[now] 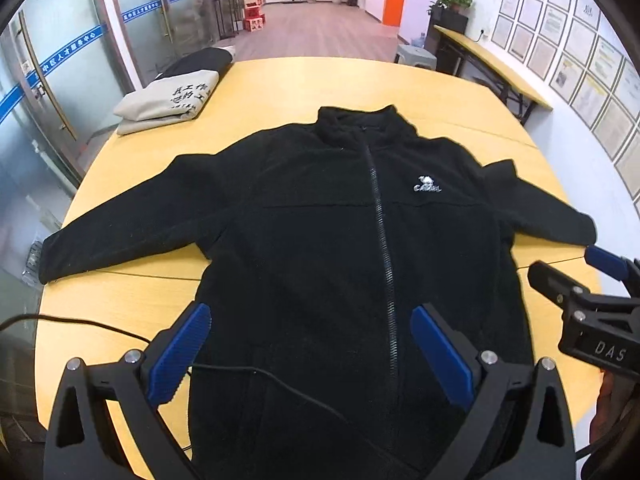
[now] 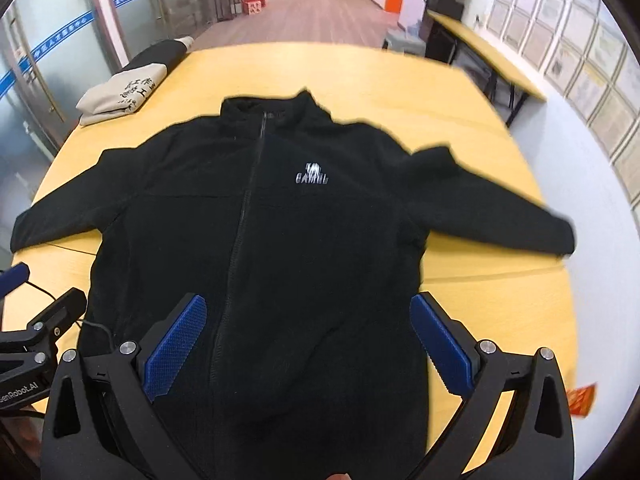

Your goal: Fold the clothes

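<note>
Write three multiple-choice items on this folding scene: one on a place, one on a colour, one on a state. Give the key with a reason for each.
1. Where does the folded beige garment lie on the yellow table?
A. far left corner
B. on the jacket
C. near right edge

2. What colour is the fleece jacket?
A. grey
B. black
C. orange

3. How is the jacket's zipper?
A. fully open
B. half open
C. closed up to the collar

Key:
1 A, it sits beyond the jacket's left sleeve, apart from it.
2 B, the whole body and both sleeves are black.
3 C, the teeth run joined from hem to neck.

Both the left gripper and the right gripper hover open, holding nothing.
</note>
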Demonstrator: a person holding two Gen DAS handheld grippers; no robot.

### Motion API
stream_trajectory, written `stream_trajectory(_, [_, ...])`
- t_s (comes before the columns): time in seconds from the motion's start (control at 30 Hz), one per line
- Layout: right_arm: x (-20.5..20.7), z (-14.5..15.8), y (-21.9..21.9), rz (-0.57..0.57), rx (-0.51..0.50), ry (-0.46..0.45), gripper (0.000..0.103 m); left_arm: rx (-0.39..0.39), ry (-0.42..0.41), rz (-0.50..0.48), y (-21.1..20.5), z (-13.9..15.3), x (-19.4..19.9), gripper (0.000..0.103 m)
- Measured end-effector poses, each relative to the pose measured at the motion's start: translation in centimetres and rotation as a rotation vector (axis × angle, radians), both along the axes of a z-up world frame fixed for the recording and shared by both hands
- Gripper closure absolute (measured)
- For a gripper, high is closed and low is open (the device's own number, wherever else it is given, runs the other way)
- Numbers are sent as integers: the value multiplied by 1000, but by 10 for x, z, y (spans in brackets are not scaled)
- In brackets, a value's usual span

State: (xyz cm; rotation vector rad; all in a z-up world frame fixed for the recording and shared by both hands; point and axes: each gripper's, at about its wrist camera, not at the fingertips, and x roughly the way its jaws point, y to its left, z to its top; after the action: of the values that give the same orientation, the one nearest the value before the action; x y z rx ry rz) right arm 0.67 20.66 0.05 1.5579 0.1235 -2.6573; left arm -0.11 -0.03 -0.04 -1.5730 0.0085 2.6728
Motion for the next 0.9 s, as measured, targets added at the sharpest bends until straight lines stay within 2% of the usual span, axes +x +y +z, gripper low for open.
stream_trajectory(0.07, [-3,8,0,10,1,21,0,2,2,-1,-1,-1,-3,0])
stream_trajectory(0.2, [-8,4,0,17,29,48,0,5,5,-2,-2,-3,-8,0])
stream_trajectory(0.27, [-12,-5,-1,11,61,45,0,7,6,-3,-3,-4,-11,0])
stream_trajectory(0.47, [-17,-19,-1,-19,38,11,0,11,11,-5,-5,-7,-19,0])
stream_trajectory(0.9, [-22,-22,-11,-17,63,-5,0,23,11,-8,-5,-10,-26,0])
